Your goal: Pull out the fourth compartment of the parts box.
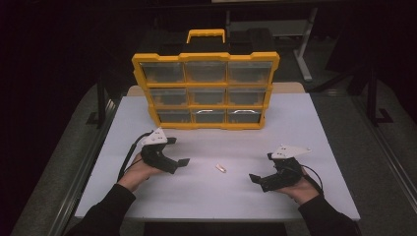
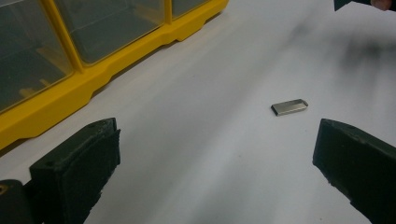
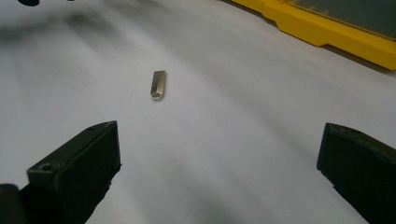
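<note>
**Metal piece lies between two released grippers**

Both the left gripper (image 1: 183, 162) and right gripper (image 1: 254, 178) rest agape on the tabletop (image 1: 295, 128). The small metal piece (image 1: 220, 168) lies between them, touching neither, its long axis slanted; the yellow organizer (image 1: 205, 91) stands beyond.

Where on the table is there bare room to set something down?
Bare white table lies right of the yellow organizer, and along the near edge between the two forearms. Tighter: the middle, where the small metal piece lies between the left gripper and right gripper.
</note>
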`<state>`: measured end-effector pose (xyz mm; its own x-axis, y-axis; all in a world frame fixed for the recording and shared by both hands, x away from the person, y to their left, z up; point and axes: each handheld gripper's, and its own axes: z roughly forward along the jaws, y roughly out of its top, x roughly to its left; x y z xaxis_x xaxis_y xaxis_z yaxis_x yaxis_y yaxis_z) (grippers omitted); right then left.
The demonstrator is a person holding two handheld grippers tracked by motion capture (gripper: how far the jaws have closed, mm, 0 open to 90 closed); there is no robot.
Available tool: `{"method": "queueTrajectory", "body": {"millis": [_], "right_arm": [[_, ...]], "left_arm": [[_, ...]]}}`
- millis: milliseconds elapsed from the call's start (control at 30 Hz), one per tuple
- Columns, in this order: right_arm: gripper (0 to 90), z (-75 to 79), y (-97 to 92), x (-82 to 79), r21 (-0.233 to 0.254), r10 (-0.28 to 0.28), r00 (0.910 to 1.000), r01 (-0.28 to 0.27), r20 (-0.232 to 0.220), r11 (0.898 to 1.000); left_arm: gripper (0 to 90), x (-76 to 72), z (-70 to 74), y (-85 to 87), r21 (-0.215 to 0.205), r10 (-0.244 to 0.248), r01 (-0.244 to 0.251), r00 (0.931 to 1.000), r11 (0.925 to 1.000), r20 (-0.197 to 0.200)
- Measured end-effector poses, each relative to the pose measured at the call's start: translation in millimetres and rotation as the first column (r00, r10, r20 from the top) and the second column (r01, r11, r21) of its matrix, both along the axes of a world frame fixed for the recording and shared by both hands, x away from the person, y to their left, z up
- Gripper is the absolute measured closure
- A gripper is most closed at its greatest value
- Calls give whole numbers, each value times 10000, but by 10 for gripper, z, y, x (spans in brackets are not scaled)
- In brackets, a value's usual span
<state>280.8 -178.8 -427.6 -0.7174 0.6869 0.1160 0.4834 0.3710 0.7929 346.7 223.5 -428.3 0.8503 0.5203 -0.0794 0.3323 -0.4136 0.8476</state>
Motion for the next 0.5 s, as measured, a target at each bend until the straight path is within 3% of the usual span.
{"method": "queueTrajectory", "body": {"millis": [500], "right_arm": [[0, 1, -4, 1, 33, -11, 10000, 11, -7, 10000]], "left_arm": [[3, 68, -14, -89, 100, -98, 98, 10000, 9999, 2]]}}
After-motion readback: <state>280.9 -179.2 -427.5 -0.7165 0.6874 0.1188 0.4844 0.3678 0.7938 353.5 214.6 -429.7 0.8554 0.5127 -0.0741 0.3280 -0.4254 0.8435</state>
